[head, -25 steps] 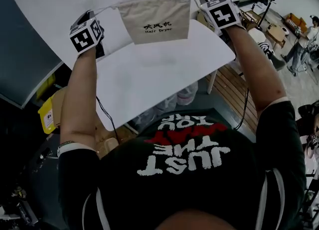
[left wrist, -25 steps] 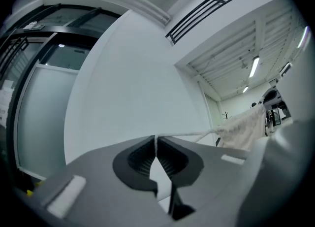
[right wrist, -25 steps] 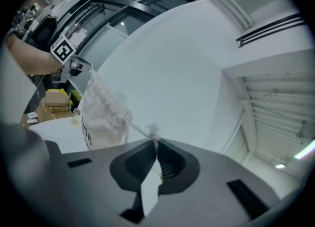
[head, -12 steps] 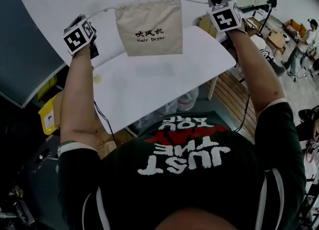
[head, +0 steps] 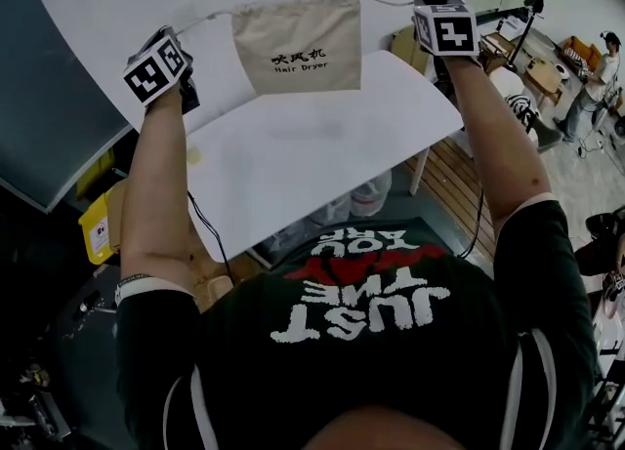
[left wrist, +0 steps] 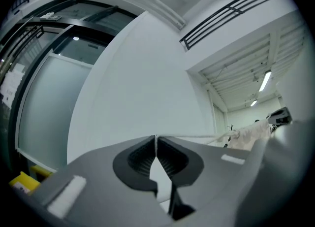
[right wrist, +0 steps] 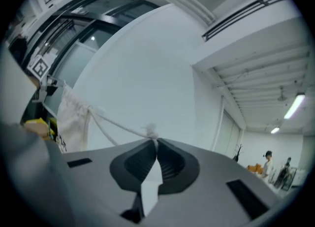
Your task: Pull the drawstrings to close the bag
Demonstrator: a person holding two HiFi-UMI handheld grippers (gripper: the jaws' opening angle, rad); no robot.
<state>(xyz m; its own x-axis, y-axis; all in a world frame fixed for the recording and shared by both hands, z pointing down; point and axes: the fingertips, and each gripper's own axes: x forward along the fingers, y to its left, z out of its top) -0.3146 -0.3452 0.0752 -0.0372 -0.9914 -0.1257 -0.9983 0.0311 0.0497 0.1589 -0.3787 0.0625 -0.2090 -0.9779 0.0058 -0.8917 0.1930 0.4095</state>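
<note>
Left gripper (left wrist: 156,145): jaws shut together, with the left cord (left wrist: 197,136) pinched at their very tips. Right gripper (right wrist: 156,147): jaws likewise shut together, on the right cord (right wrist: 118,126) just behind its knot (right wrist: 150,131). Both cords run taut inward to the top corners of the bag (head: 298,43). The bag hangs clear of the table (head: 293,155) at the upper centre of the head view, with one gripper at either side of it. Its top hem spans nearly its full width, so the mouth appears only partly drawn. To finish the step well, the grippers should probably move straight apart, toward the left and right edges of the frame, along the line of the hem and level with each other. An even pull on both sides would gather the hem from both corners and keep the bag centred. The tip grip on so thin a cord looks liable to slip, chiefly on the left, where no knot is seen to act as a stop. A firm, steady pull seems safer than a jerk.
</note>
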